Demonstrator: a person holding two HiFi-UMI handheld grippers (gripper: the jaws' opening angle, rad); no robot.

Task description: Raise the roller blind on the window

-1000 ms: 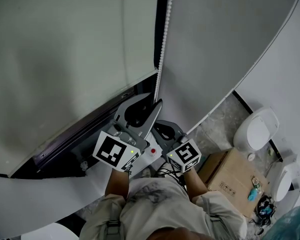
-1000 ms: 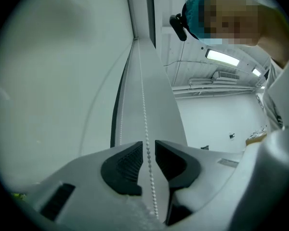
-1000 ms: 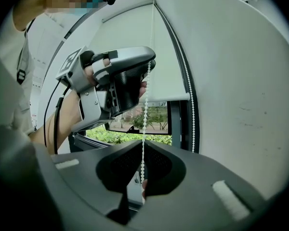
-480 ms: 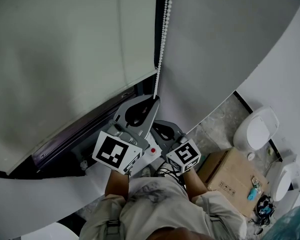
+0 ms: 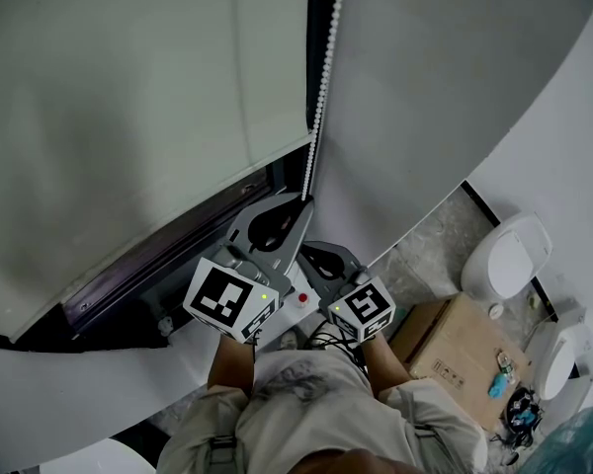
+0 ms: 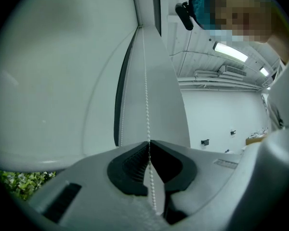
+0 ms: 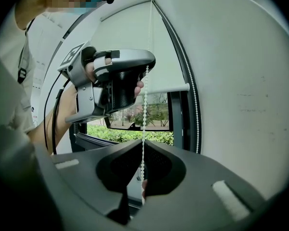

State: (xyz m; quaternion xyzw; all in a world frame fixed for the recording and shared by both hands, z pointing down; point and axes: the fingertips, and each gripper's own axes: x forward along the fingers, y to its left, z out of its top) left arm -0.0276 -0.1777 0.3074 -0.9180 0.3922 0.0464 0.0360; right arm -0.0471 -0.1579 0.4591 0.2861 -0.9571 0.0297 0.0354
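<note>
Both closed on bead chain (image 5: 321,77): left tongs (image 6: 149,142) above, right tongs (image 7: 142,142) just below.

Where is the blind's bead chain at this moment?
In the head view the bead chain hangs along the right edge of the roller blind, down into the left gripper's shut jaws; the right gripper grips it just below.

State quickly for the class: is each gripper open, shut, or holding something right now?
Left gripper: shut on the bead chain.
Right gripper: shut on the same bead chain, below the left gripper.
</note>
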